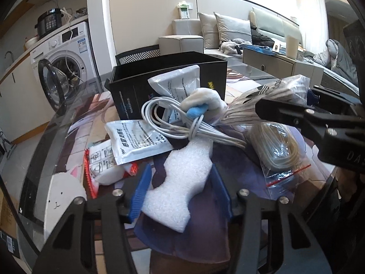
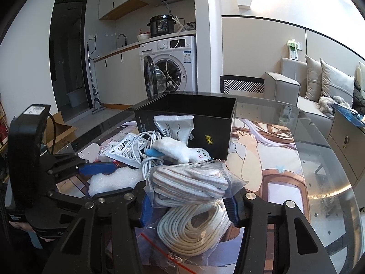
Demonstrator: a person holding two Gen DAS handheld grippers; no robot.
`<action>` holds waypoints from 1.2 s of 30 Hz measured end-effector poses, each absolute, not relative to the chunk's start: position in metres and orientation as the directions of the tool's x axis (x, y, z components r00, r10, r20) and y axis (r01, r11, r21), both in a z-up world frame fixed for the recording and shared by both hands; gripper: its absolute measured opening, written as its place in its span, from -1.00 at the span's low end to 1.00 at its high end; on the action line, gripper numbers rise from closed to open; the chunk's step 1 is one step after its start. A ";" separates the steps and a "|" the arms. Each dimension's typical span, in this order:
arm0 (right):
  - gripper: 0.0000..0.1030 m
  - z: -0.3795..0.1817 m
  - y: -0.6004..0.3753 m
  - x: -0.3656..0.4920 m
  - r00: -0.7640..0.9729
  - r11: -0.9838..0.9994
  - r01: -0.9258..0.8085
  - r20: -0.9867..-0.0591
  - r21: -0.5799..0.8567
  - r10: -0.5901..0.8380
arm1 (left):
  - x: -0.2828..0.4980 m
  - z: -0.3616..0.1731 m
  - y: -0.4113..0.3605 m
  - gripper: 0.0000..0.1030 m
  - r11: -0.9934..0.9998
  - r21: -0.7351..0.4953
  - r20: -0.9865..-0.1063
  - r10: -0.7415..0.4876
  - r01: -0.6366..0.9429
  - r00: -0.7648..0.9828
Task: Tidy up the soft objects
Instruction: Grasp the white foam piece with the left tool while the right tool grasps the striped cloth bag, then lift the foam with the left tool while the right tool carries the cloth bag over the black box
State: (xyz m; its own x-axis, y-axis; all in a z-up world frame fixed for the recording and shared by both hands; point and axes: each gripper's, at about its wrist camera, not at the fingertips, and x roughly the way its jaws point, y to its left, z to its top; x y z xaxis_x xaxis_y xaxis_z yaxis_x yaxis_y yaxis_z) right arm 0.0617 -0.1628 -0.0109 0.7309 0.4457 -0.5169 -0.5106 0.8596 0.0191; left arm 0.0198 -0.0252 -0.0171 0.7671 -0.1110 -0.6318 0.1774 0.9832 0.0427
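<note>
The left gripper (image 1: 180,196) has its jaws open around a white foam piece (image 1: 180,182) lying on the worktop (image 2: 319,159); contact cannot be confirmed. The right gripper (image 2: 187,203) has its jaws closed on a clear bag of striped cloth (image 2: 189,180), held above a bagged coil of cream rope (image 2: 194,230). Beyond these lie a white cable bundle (image 1: 173,123), a white plush toy (image 2: 175,148) and white sachets (image 1: 136,141), all just in front of an open black box (image 2: 189,111) near the worktop's far edge.
</note>
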 end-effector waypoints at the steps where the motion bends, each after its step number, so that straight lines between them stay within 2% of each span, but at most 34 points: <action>1: 0.00 -0.010 -0.164 0.061 0.733 0.861 -0.509 -0.515 0.020 0.445 | 0.019 -0.016 -0.026 -0.08 0.982 0.039 -0.630 -0.119 0.184 0.767; 2: 0.00 -0.010 -0.164 0.060 0.734 0.861 -0.508 -0.514 0.020 0.445 | 0.018 -0.016 -0.026 -0.11 0.981 0.033 -0.628 -0.130 0.193 0.767; 4: 0.00 -0.009 -0.165 0.060 0.737 0.863 -0.505 -0.511 0.019 0.442 | 0.017 -0.014 -0.026 -0.29 0.978 0.018 -0.628 -0.151 0.209 0.763; 16: 0.00 0.001 -0.166 0.050 0.754 0.862 -0.506 -0.481 0.007 0.447 | 0.005 -0.006 -0.016 -0.30 0.978 -0.031 -0.608 -0.183 0.207 0.772; 36: -0.05 0.037 -0.170 0.031 0.801 0.858 -0.514 -0.354 0.006 0.482 | 0.004 0.039 0.005 -0.30 0.980 -0.112 -0.507 -0.198 0.164 0.839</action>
